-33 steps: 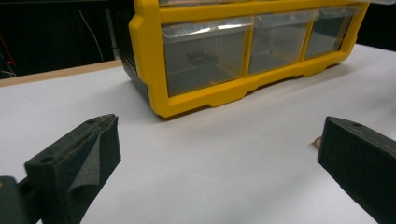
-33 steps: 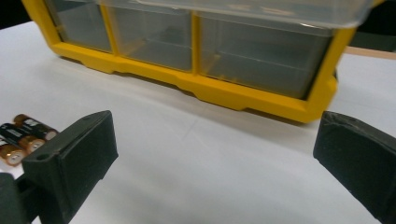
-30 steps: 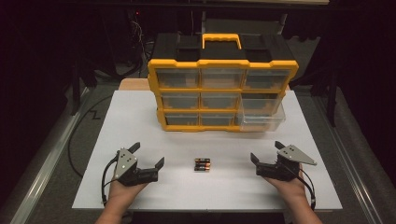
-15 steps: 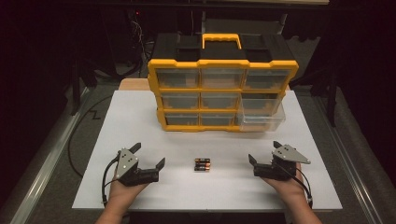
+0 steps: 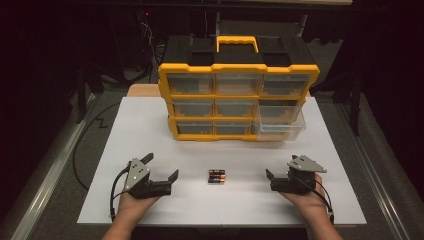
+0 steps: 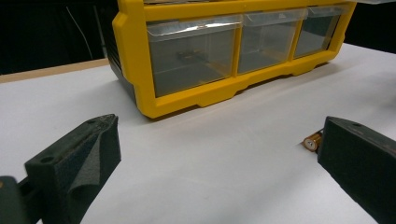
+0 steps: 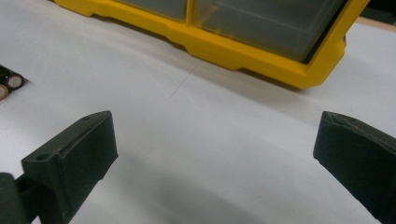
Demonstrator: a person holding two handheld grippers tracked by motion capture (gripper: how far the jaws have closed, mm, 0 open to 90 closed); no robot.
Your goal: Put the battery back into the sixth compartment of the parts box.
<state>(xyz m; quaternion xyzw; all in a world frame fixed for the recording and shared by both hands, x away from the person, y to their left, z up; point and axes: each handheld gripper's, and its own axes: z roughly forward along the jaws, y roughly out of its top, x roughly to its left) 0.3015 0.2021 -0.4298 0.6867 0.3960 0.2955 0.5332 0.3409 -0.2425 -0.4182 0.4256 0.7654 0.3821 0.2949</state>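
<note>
your right hand-held gripper (image 5: 274, 179) has crept a little inward toward the batteries (image 5: 216, 176) since the earlier frame; the left hand-held gripper (image 5: 161, 173) has hardly moved. both hold nothing, jaws spread wide. the batteries lie on the table (image 5: 150, 130) between the two, in front of the yellow drawer organizer (image 5: 238, 102). come in low and straddle one battery across its width. the high view shows the bottom-right drawer (image 5: 280, 129) pulled out; the left gripper view catches one battery end (image 6: 312, 141) near its jaw.

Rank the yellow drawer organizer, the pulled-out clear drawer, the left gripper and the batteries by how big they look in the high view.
1. yellow drawer organizer
2. clear drawer
3. left gripper, close to the drawer in apparent size and nearer the camera, so that pair is unsure
4. batteries
</note>
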